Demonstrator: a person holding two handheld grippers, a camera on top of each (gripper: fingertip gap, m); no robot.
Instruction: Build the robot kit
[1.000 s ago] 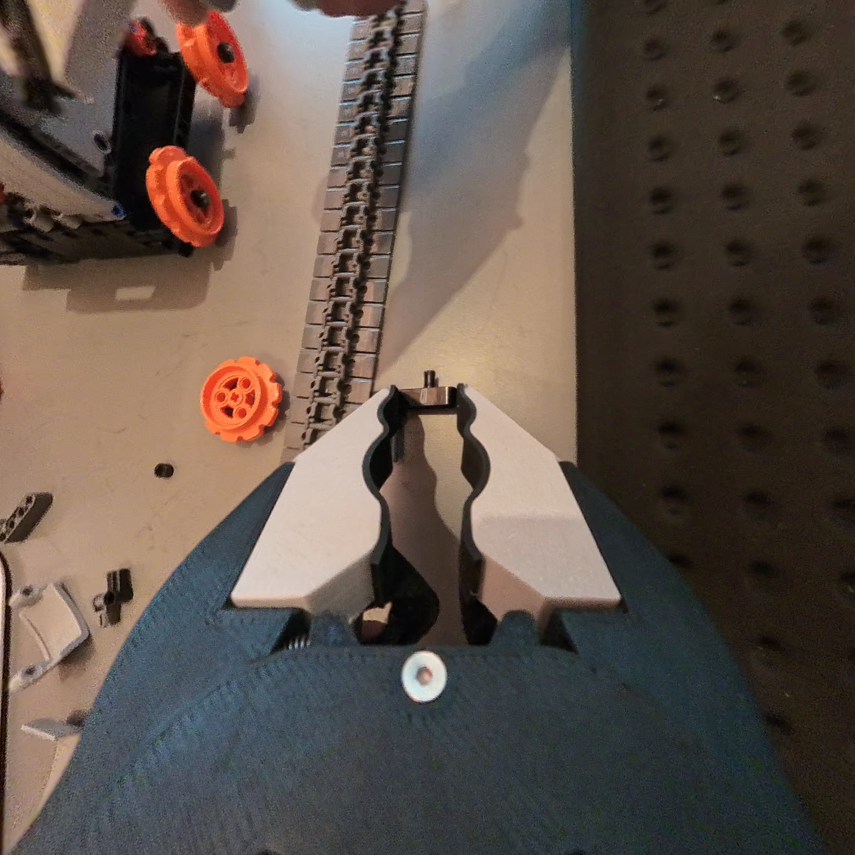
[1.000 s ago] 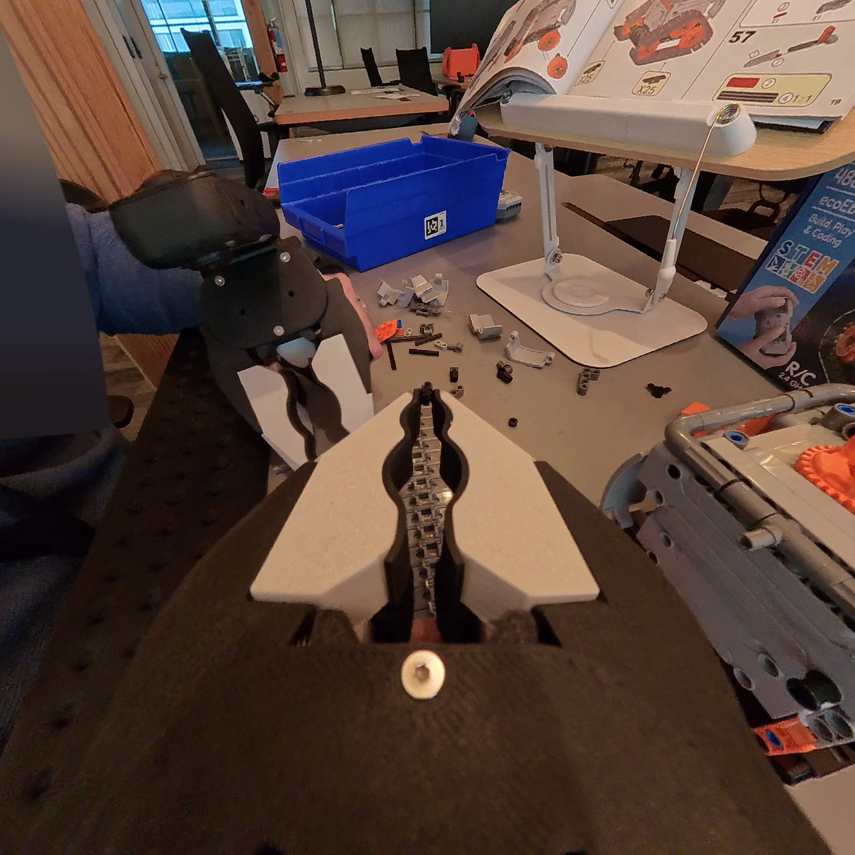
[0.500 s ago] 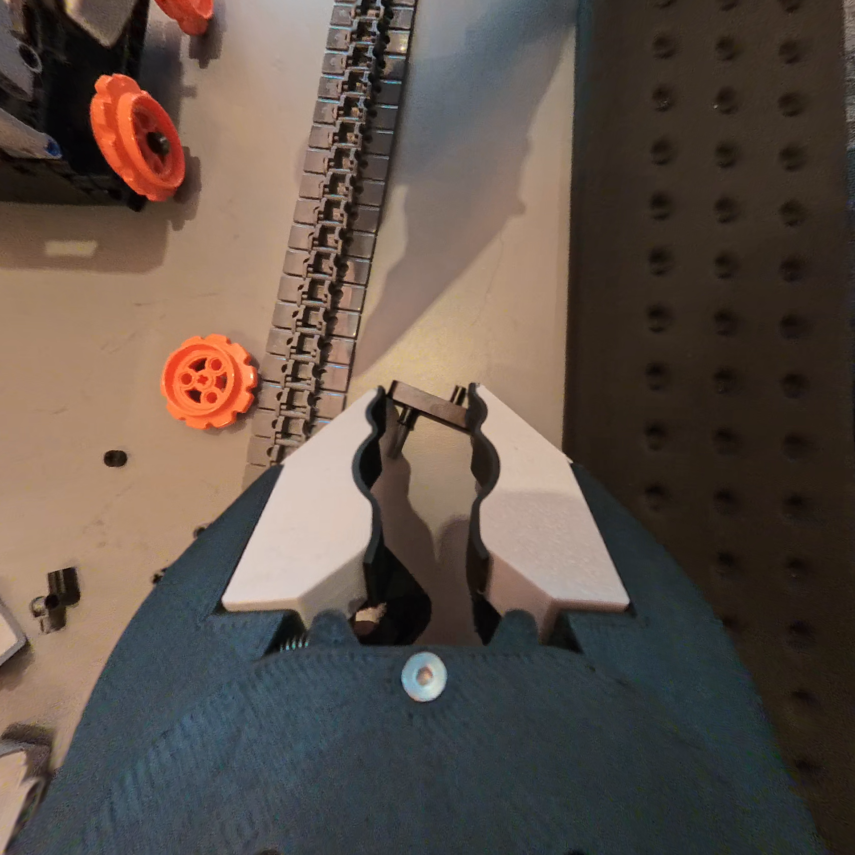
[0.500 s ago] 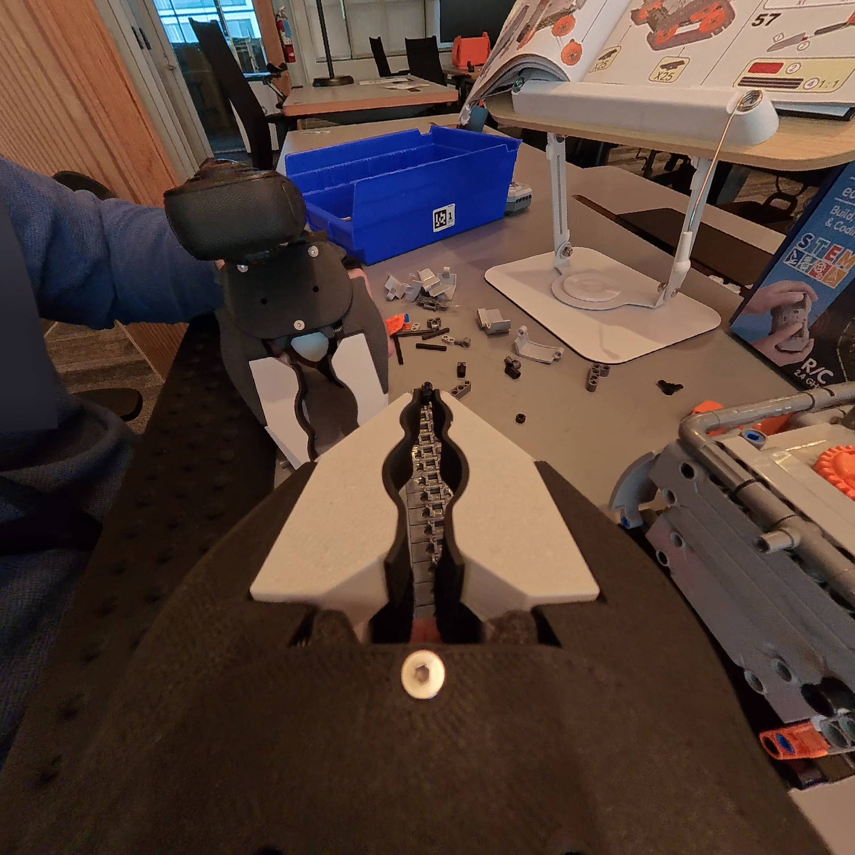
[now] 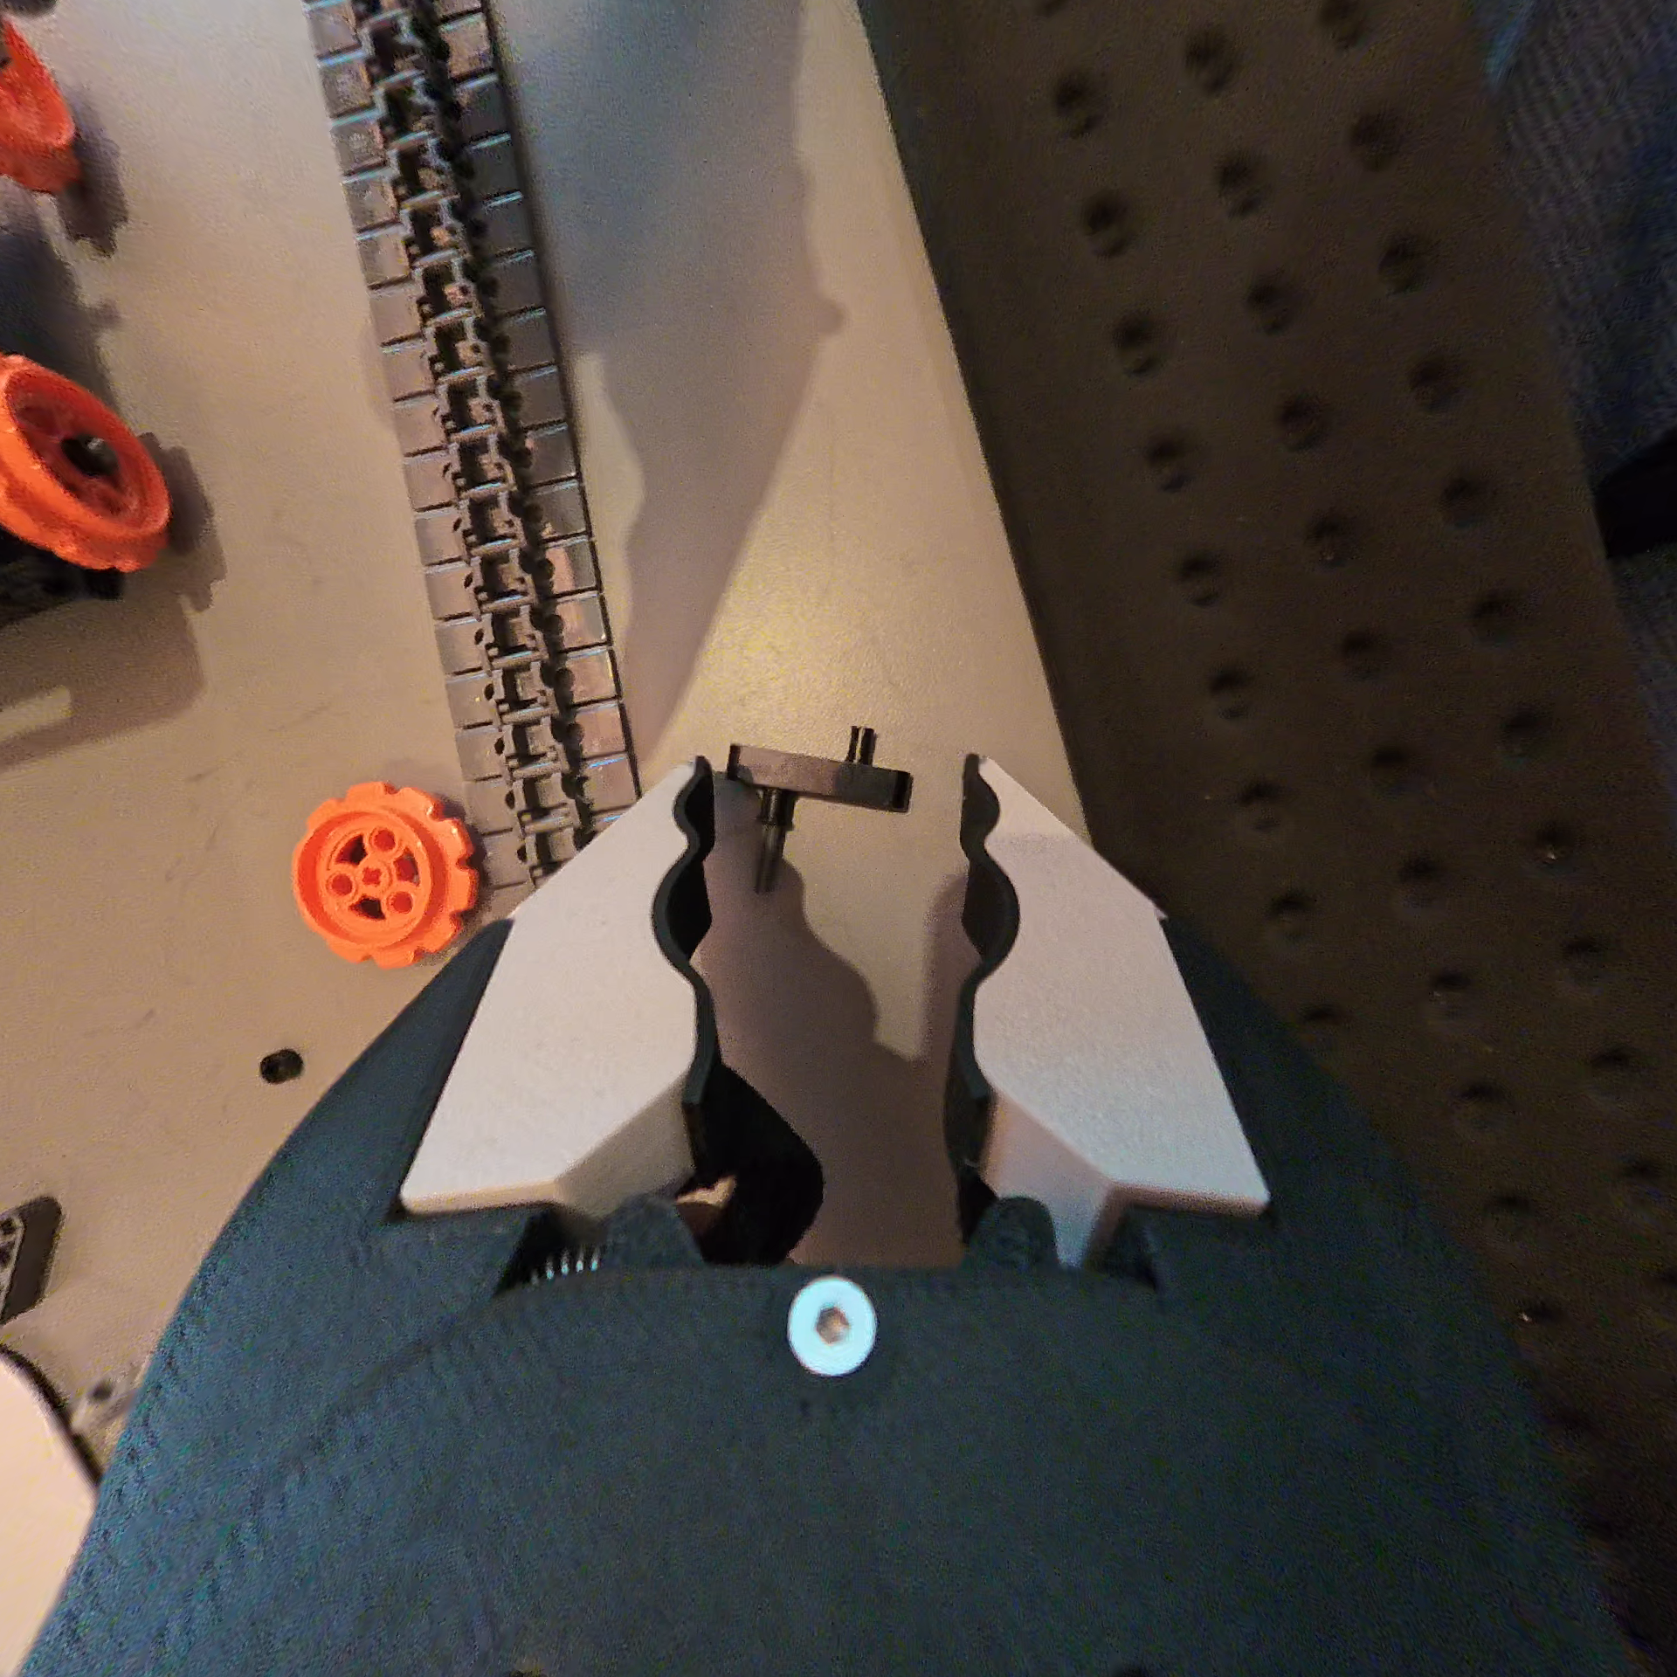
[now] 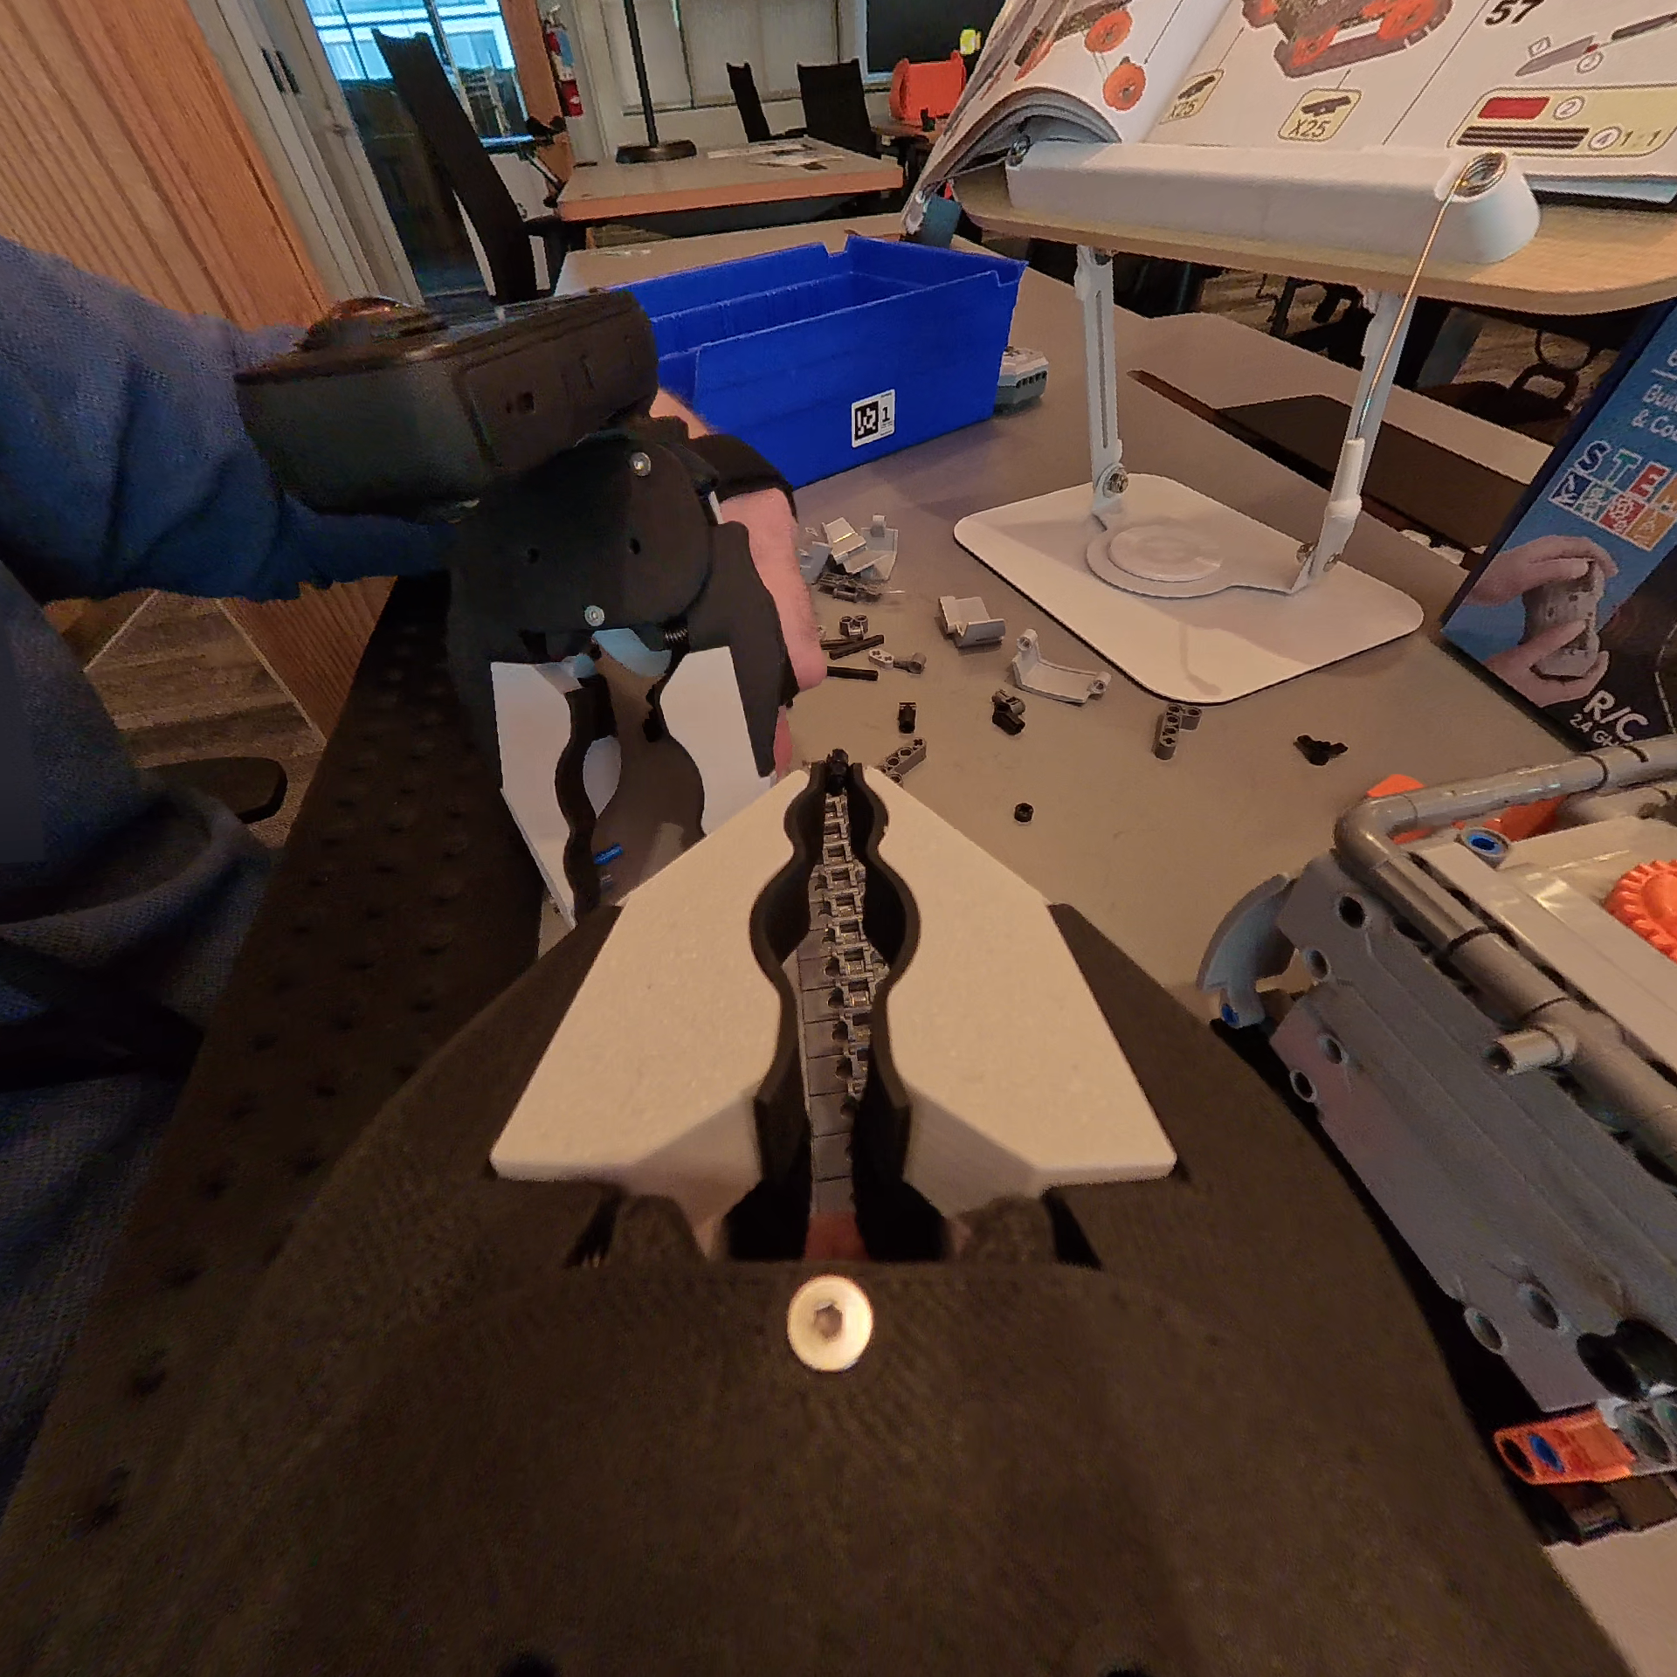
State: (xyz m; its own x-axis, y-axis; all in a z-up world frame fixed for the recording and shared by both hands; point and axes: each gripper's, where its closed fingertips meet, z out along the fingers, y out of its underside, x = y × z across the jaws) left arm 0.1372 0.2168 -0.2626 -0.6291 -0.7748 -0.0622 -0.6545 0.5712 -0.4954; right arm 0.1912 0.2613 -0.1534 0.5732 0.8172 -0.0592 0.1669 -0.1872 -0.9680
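My left gripper (image 5: 837,771) is open over the grey table. A small black piece with pins (image 5: 817,785) lies between its tips, touching the left fingertip and clear of the right one. A long grey track strip (image 5: 490,454) lies just left of it, with a loose orange wheel (image 5: 386,873) beside the strip's near end. My right gripper (image 6: 837,771) is shut, with a small dark bit at its tips. The track strip (image 6: 839,962) shows through the gap between its fingers; I cannot tell whether it is gripped. The left gripper (image 6: 626,780) stands open left of the right gripper's tips.
A grey vehicle model (image 6: 1452,998) with orange wheels (image 5: 77,463) stands at the right. A blue bin (image 6: 817,363), a white book stand (image 6: 1180,563), a box (image 6: 1588,544) and several loose parts (image 6: 998,671) lie beyond. A black perforated mat (image 5: 1316,544) borders the table. My hands' fingertips stand some 12 cm from each other. My left tips are roughly 7 cm from the loose orange wheel (image 5: 386,873).
My left gripper has opened and let go of the small black piece it held between its tips. The left wrist view has shifted and tilted. The right gripper stays shut over the track.
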